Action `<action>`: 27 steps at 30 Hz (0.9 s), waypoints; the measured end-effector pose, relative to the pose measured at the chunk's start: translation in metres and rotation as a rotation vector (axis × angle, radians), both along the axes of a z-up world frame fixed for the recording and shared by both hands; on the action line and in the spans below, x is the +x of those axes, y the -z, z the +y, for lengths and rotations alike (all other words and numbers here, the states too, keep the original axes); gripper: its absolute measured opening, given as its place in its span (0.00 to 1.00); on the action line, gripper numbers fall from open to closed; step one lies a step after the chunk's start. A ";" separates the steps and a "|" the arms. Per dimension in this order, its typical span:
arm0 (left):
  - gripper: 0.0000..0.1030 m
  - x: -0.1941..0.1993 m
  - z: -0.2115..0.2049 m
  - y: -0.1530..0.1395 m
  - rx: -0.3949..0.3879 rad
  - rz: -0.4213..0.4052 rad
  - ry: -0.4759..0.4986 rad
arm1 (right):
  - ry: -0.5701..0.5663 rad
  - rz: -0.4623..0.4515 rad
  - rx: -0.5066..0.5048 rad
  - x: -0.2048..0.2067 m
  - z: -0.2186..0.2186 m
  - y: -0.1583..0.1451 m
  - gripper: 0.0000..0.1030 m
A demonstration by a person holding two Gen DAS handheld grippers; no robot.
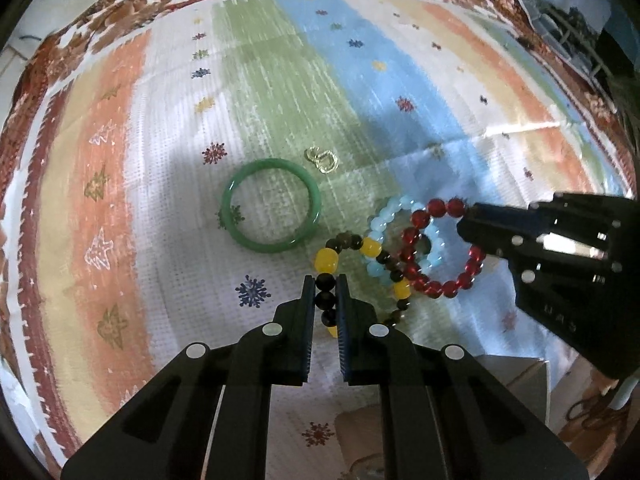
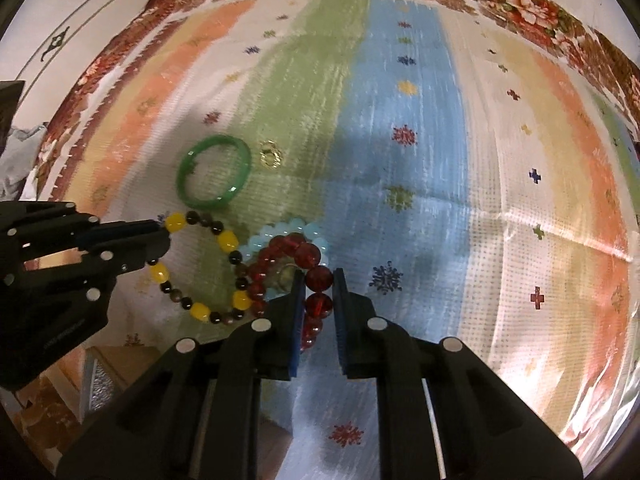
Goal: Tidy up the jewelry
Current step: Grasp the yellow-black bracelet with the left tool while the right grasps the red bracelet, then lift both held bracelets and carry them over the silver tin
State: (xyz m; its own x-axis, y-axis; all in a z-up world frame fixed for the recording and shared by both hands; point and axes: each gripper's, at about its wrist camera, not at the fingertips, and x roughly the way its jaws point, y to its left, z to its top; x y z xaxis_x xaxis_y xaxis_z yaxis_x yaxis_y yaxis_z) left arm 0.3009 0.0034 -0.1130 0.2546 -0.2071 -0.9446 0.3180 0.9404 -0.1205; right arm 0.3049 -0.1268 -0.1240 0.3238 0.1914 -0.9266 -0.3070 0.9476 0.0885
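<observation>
One striped tablecloth (image 1: 420,92) with snowflake and tree prints covers the tabletop, bordered by a brown floral edge; it fills both wrist views.

Two hand-held grippers work over it. The left hand-held gripper (image 1: 325,286) is closed on the yellow-and-dark bracelet (image 1: 327,261), pinching its dark beads between the fingers at the 6 o'clock side of the left wrist view. The right hand-held gripper (image 2: 318,280) is closed on the red bracelet (image 2: 319,277), with large red beads clamped between its fingers; in the left wrist view it reaches in from 3 o'clock.

Four bracelets or bangles are in sight, one of each kind. One green bangle (image 1: 271,205) lies flat on the cloth, at about 10 o'clock from the left gripper's tips and apart from the bead strands. One yellow-and-dark bracelet of mixed beads shows five yellow beads in the right wrist view. One red bracelet of translucent beads overlaps the pale strand. One light-blue bracelet (image 1: 394,204) lies under the red one and touches the yellow-and-dark one; all three bead strands cross in a cluster between the grippers.

Smallest, a little gold trinket (image 1: 321,159), looks like two or three linked rings; the exact count cannot be told. It rests at 1 o'clock of the bangle, just beside it.
</observation>
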 end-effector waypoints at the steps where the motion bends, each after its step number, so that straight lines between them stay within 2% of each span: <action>1: 0.09 0.000 0.002 -0.003 -0.011 -0.003 -0.004 | -0.002 -0.004 0.002 -0.001 -0.001 -0.001 0.15; 8: 0.09 -0.003 0.004 -0.020 -0.039 -0.031 -0.022 | -0.026 -0.054 0.022 -0.017 0.000 -0.026 0.15; 15: 0.09 -0.010 0.005 -0.031 -0.045 -0.061 -0.025 | -0.032 -0.070 0.001 -0.024 0.003 -0.028 0.15; 27: 0.09 -0.023 0.007 -0.050 -0.080 -0.102 -0.040 | -0.058 -0.165 0.022 -0.046 0.009 -0.051 0.14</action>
